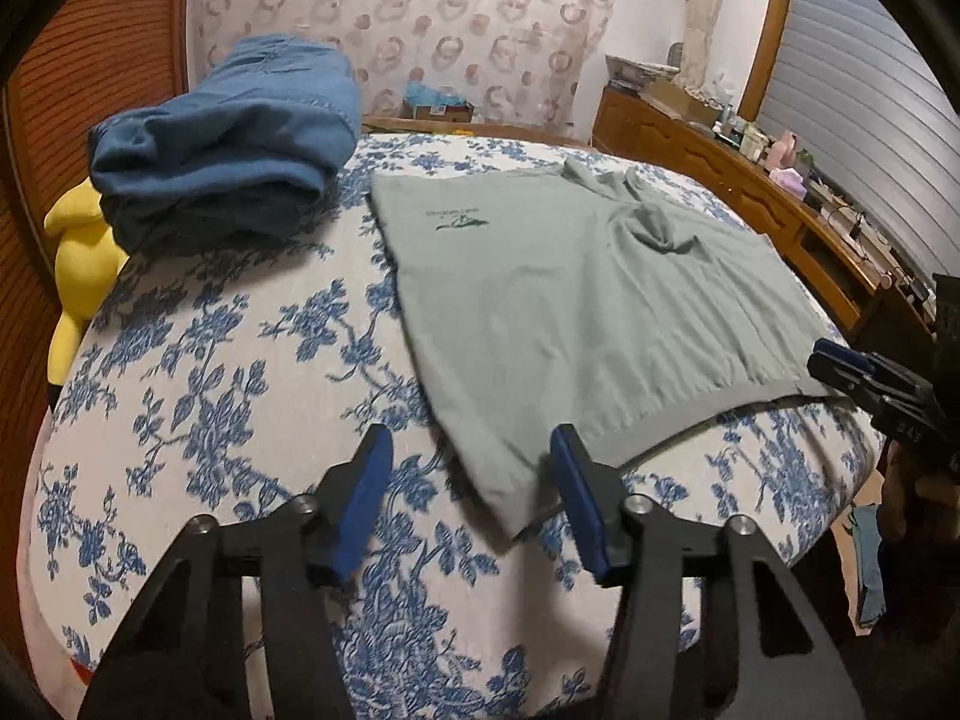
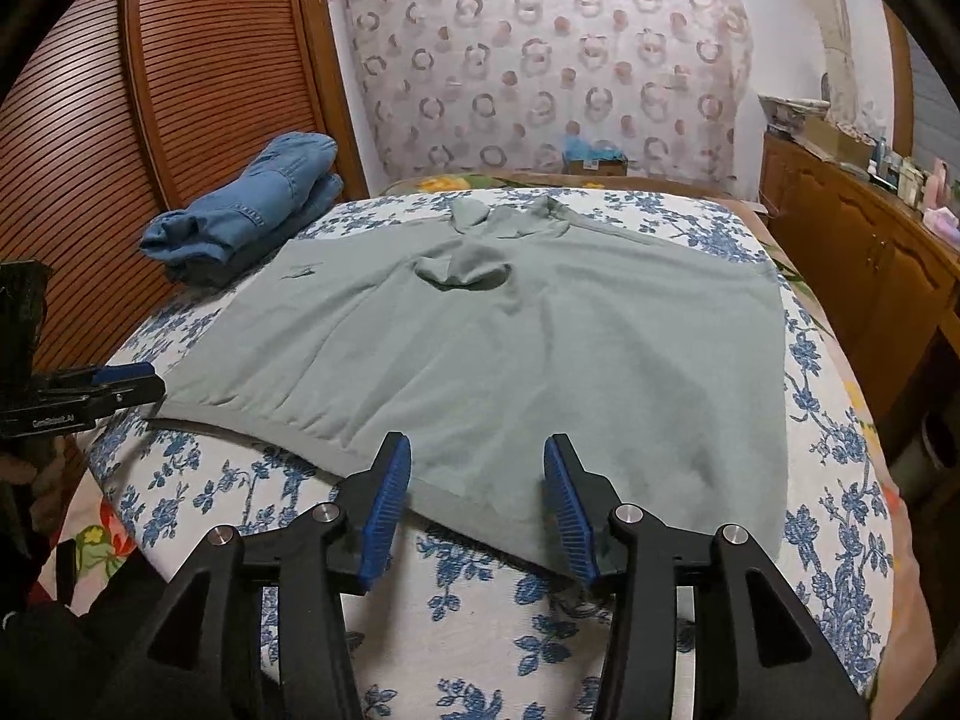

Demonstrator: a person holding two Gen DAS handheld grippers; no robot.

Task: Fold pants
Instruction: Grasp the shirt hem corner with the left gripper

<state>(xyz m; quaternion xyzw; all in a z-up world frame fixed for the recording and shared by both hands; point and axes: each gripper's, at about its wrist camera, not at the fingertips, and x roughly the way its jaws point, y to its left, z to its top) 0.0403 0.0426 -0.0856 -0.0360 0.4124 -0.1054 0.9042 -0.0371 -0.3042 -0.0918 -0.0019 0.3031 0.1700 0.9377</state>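
Yellow plush toy (image 1: 81, 252) appears only in the left wrist view

The small dark print (image 1: 459, 221) on the grey garment (image 1: 576, 300) is too blurred to read. A yellow soft toy (image 1: 81, 264) sits half hidden behind the folded jeans (image 1: 234, 144) — clutter on the sideboard (image 1: 774, 162) is indistinct.

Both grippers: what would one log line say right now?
left gripper: open, empty | right gripper: open, empty | grey garment: flat on bed | jeans: folded
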